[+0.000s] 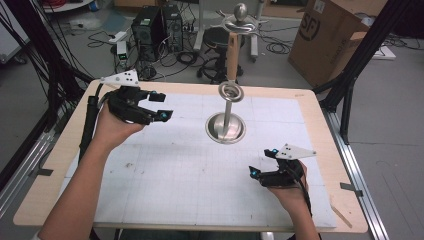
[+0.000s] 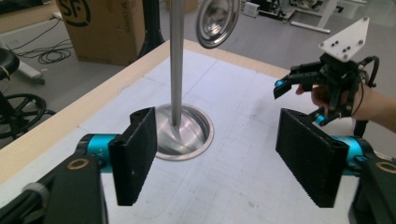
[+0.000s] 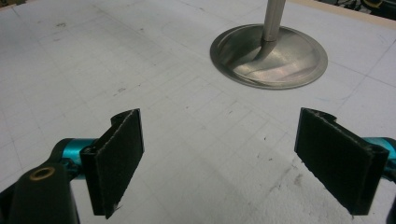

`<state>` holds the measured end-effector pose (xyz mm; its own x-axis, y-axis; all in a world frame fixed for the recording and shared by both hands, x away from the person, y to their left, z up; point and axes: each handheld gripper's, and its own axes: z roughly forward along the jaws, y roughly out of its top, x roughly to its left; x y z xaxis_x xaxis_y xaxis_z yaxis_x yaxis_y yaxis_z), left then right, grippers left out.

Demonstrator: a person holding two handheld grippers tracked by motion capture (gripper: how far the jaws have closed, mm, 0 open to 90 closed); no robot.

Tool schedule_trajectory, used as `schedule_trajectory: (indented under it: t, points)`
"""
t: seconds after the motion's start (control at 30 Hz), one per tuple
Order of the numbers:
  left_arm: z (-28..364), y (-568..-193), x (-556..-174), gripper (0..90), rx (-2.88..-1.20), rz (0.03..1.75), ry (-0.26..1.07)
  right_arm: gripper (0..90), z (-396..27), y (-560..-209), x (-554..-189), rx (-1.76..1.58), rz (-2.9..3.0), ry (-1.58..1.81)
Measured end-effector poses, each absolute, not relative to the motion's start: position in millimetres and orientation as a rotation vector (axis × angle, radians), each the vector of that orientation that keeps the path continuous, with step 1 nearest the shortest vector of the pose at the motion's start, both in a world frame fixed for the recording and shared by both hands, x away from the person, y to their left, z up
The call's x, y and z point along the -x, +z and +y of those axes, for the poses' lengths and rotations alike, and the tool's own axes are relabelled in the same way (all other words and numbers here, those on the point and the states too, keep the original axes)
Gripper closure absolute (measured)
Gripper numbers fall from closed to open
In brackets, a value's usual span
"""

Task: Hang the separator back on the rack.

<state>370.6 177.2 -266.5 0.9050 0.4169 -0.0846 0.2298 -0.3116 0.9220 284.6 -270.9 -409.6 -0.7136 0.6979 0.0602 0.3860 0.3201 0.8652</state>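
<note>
High view, from left to right: the left gripper (image 1: 161, 106), black with cyan tips and a grey three-cornered plate on top, is held above the far-left part of the white gridded mat (image 1: 165, 170), wrist bent so its jaws point to the right. They stand wide apart with nothing between them. Ahead of those jaws, well apart, stands a polished steel stand (image 1: 226, 125): a round dished base flat on the mat and a thin post rising upright, its long axis vertical, carrying a metal ring part-way up, a pale wooden section and a silver ball at the top. Nearer the person and to the right of the base, the right gripper (image 1: 262, 162) is held low over the mat, jaws pointing left and away, also spread wide and empty. Beyond the table's far right corner sits a brown cardboard box (image 1: 327, 35) printed "SF".
</note>
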Motion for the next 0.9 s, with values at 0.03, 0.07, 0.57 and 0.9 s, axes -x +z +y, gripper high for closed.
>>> schedule_trajectory:
  t: [0.03, 0.07, 0.57, 0.9]
  points:
    - [179, -267, -369, 27.8, -1.903, 0.475, 0.203, 14.4, -271, -410, -285, -0.963, 2.266, 1.345]
    - [181, -269, -367, 26.5, -1.900, 0.476, 0.203, 14.4, -271, -410, -285, -0.962, 2.266, 1.344]
    - [204, -301, -336, 13.9, -1.905, 0.488, 0.238, 14.4, -270, -411, -285, -0.963, 2.274, 1.341]
    - [227, -322, -316, 12.1, -1.864, 0.526, 0.266, 14.4, -270, -411, -285, -0.969, 2.275, 1.341]
